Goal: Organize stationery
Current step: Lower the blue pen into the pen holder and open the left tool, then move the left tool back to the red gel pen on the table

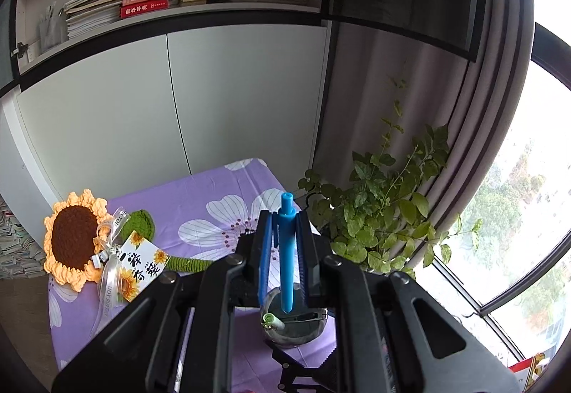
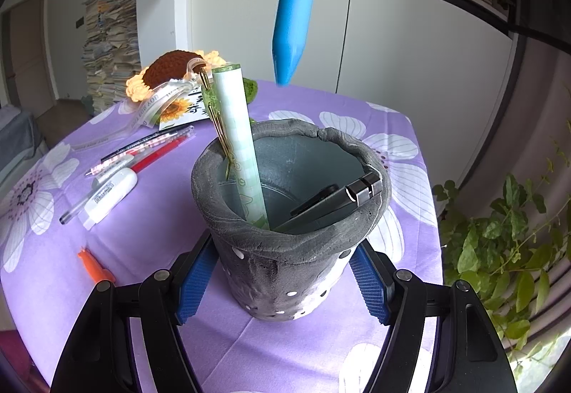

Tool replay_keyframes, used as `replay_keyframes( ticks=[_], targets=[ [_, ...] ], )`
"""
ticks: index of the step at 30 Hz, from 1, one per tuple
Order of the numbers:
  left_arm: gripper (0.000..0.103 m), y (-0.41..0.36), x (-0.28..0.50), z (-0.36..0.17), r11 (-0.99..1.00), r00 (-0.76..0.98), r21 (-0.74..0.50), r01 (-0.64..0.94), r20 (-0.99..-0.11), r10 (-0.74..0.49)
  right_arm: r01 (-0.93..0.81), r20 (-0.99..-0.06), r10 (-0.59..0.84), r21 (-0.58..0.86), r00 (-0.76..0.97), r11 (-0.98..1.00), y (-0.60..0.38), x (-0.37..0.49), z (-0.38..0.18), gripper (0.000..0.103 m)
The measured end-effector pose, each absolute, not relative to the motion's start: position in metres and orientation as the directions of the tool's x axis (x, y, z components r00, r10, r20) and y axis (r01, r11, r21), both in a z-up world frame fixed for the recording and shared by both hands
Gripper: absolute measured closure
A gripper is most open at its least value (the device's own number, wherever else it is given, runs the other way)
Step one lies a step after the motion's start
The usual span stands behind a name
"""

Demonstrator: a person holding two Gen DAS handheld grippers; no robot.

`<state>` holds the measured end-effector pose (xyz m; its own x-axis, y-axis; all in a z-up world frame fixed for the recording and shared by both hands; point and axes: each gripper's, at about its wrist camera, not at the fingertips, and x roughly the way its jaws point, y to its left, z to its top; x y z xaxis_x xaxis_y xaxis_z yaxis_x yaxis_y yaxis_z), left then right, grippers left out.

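Above the grey pen holder (image 2: 289,221), the left claw (image 1: 283,243) gripped a blue pen (image 1: 286,250) between its blue pads, tip down, the point hanging just over the holder's mouth and not yet inside. From the right wrist view the same pen (image 2: 294,4) came down from the top edge, its tip clear of the rim.

The right claw (image 2: 282,282) stood wide around the lower part of the holder, one blue pad on each side; whether the pads actually touched the wall could not be told. Inside the holder leaned a pale green pen (image 2: 237,139) with a gold clip, and a black folded item (image 2: 335,200) rested against the right side of the rim.

The holder stood on a counter covered by a purple floral cloth (image 2: 142,232). On the cloth to the left lay a red pen (image 2: 157,154), a white correction tape (image 2: 109,195), a clear pen (image 2: 76,209) and an orange cap (image 2: 93,266), all well apart from the holder. Farther back lay a crocheted sunflower (image 1: 73,238) with a ribbon and a card (image 1: 141,263). A leafy plant (image 1: 385,214) stood beside the counter near the window.
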<state>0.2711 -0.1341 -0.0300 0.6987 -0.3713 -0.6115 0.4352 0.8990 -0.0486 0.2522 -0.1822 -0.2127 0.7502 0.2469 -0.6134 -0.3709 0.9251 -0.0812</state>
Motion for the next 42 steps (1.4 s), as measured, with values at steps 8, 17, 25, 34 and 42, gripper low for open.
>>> replay_keyframes(
  ticks=[8,17,25,34,42],
  targets=[
    [0.092,-0.136,0.281,-0.078,0.902,0.632,-0.035,0.43,-0.702,-0.328,-0.371,-0.614,0.246,-0.082,0.75,0.925,-0.183,0.252,-0.213,0.03],
    [0.092,-0.135,0.28,-0.09,0.9,0.609,-0.027,0.435,-0.727,-0.316,-0.371,-0.613,0.247,-0.081,0.75,0.925,-0.183,0.252,-0.213,0.03],
    [0.091,-0.132,0.277,-0.097,0.9,0.595,-0.034,0.435,-0.74,-0.315,-0.371,-0.614,0.247,-0.08,0.75,0.925,-0.183,0.252,-0.213,0.03],
    [0.075,-0.091,0.272,-0.081,0.932,0.644,-0.071,0.356,-0.704,-0.299,-0.376,-0.613,0.263,-0.061,0.745,0.925,-0.183,0.253,-0.213,0.03],
    [0.069,-0.032,0.273,-0.11,0.979,0.633,-0.066,0.194,-0.754,-0.176,-0.387,-0.614,0.298,-0.013,0.731,0.922,-0.189,0.255,-0.214,0.022]
  ],
)
